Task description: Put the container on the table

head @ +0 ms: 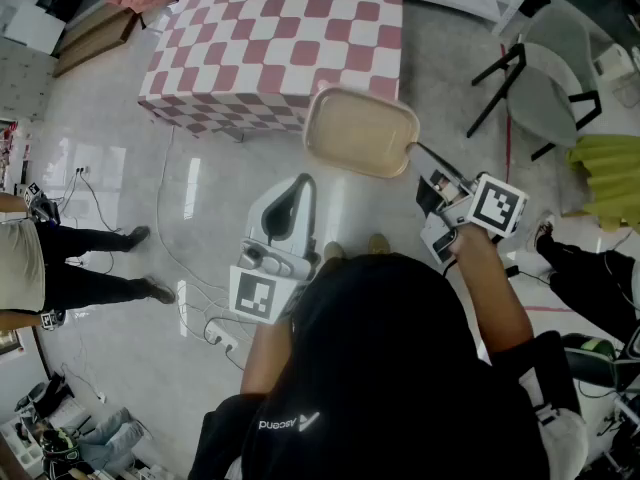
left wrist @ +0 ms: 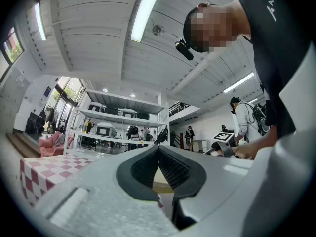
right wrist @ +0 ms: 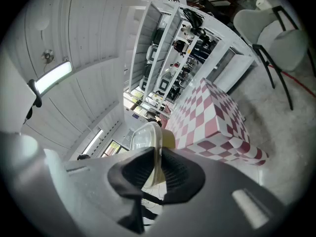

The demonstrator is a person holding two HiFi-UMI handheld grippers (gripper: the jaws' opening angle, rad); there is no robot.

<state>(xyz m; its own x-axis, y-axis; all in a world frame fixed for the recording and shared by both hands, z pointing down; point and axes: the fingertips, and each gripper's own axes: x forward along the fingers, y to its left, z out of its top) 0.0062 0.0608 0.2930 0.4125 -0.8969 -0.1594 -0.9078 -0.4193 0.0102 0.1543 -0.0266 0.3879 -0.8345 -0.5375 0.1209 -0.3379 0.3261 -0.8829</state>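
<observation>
A shallow beige container [head: 360, 131] with a clear lid hangs in the air over the floor, just off the near edge of the pink-and-white checkered table [head: 280, 38]. My right gripper [head: 415, 150] is shut on the container's right rim. In the right gripper view the container's rim [right wrist: 148, 137] sits pinched between the dark pads, at my right gripper [right wrist: 159, 154], with the table [right wrist: 212, 117] beyond. My left gripper [head: 292, 200] is lower and to the left of the container, apart from it. Its jaws [left wrist: 159, 149] meet at the tips with nothing between them.
Two grey chairs [head: 545, 78] stand on the floor at the right, with a yellow-green item [head: 610, 173] near them. A person [head: 60, 268] stands at the left. Cables and a power strip [head: 215, 333] lie on the floor beside my feet. Cardboard boxes [head: 95, 33] sit at the top left.
</observation>
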